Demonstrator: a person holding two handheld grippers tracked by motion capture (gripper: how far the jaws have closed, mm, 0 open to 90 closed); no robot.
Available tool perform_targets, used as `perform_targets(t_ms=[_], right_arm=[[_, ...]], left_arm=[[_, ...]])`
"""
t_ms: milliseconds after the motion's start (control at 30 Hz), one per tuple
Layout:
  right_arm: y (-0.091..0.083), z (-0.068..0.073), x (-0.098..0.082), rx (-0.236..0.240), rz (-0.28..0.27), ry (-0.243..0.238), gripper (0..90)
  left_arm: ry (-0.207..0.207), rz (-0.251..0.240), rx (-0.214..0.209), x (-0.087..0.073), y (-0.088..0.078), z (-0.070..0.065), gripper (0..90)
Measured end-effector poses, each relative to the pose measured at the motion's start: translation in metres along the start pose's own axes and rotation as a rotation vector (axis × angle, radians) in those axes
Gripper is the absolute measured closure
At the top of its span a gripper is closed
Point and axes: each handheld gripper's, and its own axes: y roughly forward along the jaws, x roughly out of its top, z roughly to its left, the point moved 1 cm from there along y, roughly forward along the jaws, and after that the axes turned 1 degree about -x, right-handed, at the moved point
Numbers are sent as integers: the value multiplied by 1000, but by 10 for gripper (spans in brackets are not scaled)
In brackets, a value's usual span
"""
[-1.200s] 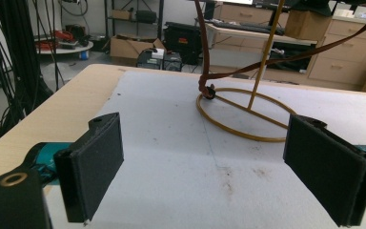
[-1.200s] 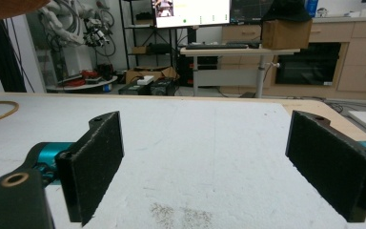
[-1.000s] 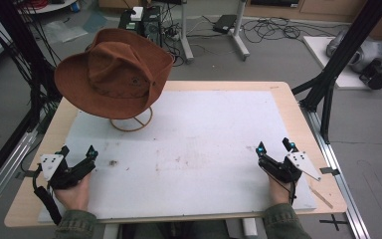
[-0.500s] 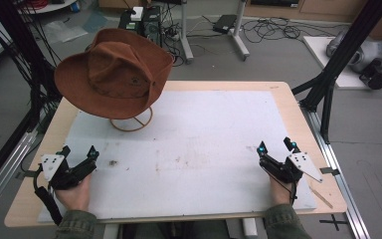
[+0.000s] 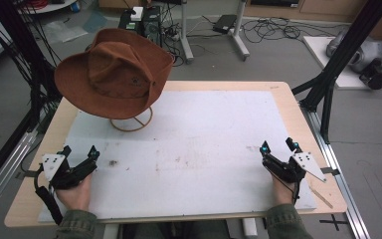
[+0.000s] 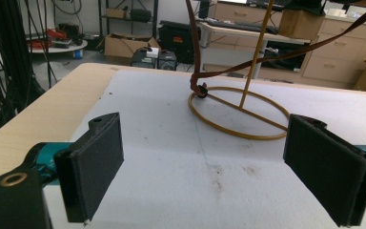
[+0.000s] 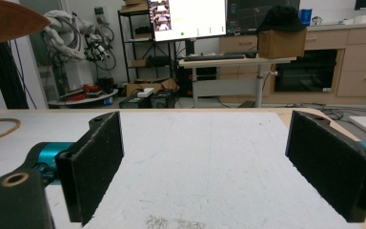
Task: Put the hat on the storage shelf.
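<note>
A brown wide-brimmed hat [image 5: 113, 72] sits tilted on a thin wire stand whose ring base [image 5: 131, 121] rests at the back left of the white mat [image 5: 204, 129]. In the left gripper view the ring base [image 6: 238, 112] lies ahead, and a brown chin strap [image 6: 196, 71] hangs down to it. My left gripper [image 5: 80, 155] rests open at the front left of the mat, with nothing between its pads [image 6: 95, 164]. My right gripper [image 5: 277, 146] is open at the front right, also holding nothing, its pads [image 7: 97, 157] wide apart. The hat brim [image 7: 7, 19] shows at the top left of the right gripper view.
The mat covers a wooden table [image 5: 306, 129] with black frame posts [image 5: 345, 55] at the right and left. Cables, boxes and equipment lie on the floor behind. A desk with a monitor [image 7: 190, 19] stands far beyond the table.
</note>
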Motion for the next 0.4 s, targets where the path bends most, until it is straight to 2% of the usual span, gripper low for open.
perform_targets(t_ms=[233, 400], right_arm=[[1, 0, -1, 8, 4, 6, 119], [2, -3, -1, 1, 7, 21, 119]], left_arm=[[3, 10, -16, -1, 2, -1, 135], [19, 39, -37, -2, 5, -2, 130]])
